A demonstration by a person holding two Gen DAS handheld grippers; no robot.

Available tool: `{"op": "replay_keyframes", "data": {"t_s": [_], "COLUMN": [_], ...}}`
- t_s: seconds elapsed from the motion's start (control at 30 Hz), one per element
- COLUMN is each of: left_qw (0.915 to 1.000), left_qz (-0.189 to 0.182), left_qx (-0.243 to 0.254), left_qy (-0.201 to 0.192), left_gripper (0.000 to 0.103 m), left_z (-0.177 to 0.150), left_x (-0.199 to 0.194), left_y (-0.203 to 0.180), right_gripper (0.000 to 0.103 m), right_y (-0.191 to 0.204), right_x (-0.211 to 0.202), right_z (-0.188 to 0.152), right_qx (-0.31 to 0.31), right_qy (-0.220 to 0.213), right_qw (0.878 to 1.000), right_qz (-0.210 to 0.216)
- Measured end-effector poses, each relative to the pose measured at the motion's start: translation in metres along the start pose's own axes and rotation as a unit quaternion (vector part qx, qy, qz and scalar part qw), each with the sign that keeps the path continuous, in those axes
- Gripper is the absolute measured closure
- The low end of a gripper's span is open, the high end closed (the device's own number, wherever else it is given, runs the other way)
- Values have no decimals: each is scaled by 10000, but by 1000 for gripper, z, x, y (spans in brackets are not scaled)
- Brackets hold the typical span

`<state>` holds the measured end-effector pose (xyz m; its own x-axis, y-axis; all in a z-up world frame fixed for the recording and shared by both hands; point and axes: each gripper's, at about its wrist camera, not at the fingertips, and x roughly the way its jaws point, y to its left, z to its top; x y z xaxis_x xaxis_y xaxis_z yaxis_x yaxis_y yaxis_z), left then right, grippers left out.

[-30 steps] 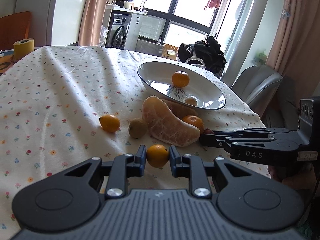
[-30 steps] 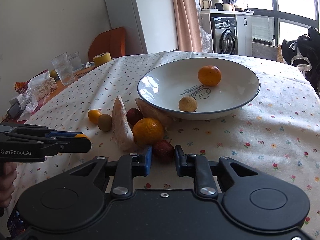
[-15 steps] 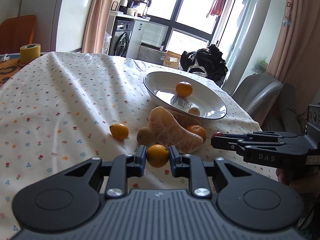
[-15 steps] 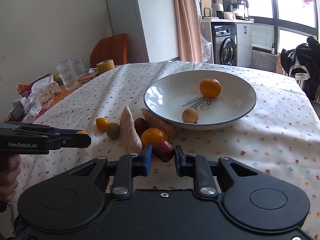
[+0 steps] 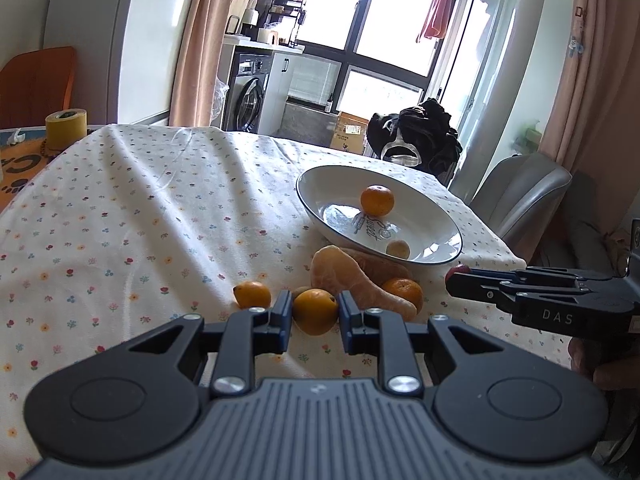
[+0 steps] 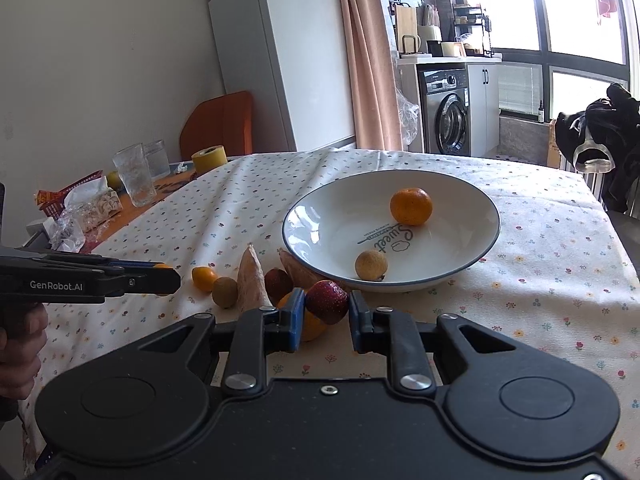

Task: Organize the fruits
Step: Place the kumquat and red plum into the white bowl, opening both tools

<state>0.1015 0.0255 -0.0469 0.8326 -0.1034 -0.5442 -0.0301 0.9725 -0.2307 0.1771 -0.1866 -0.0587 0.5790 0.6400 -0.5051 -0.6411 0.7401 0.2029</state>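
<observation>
Both grippers carry a fruit above the desk (image 5: 120, 208): the left gripper (image 5: 314, 314) pinches a small orange (image 5: 315, 311), and the right gripper (image 6: 323, 312) pinches a red fruit (image 6: 327, 301), near the plate (image 6: 472, 258) but not over it. Round, smooth fruit can slip from the flat pads, I think, and roll over the cloth. If it is released too high or at the low rim, it may bounce out or knock the two fruits already in the plate.

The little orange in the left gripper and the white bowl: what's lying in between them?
In the left wrist view, a big peeled pomelo piece lies between that orange and the bowl, with a tangerine beside it.
</observation>
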Motion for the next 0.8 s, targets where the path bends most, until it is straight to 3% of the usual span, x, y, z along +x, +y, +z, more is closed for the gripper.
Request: {"op": "replay_keyframes", "data": {"t_s": [0.8], "left_qw": [9998], "left_qz": [-48], "left_qx": [171], "left_qy": [-77], "left_gripper": [80], "left_z": [34], "left_x": [38], "left_y": [-23], "right_gripper": [81], "right_y": [-24], "right_x": [9], "right_z": [13], "right_qx": [155], "right_qy": [-254], "right_qw": [9996], "right_qz": [-28]}}
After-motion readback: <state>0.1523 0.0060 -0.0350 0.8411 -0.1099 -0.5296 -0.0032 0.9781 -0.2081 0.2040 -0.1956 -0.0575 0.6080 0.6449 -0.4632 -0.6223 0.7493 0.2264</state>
